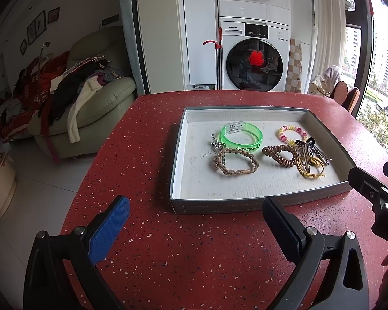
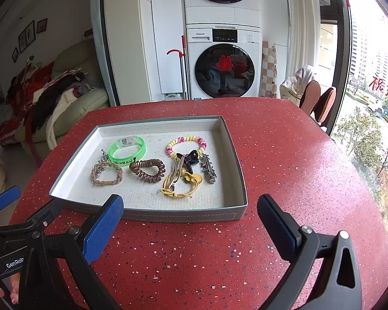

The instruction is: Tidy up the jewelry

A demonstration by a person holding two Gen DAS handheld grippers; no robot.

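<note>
Both tools, left and right, wide apart, empty; tangled clips indistinct in tray

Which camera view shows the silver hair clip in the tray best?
The right wrist view: the silver hair clip lies in full view beside the black bow. In the left wrist view it is partly hidden behind the tangled pieces.

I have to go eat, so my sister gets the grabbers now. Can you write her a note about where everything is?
Left gripper: open, empty, over the red table in front of the tray.
Right gripper: open, empty, also short of the tray.
In the tray: green bangle, braided bracelet, brown coil tie, bead bracelet, and a tangled heap of yellow cord, black bow and metal clip.
Done: everything is inside.
Left: untangle the heap.
</note>
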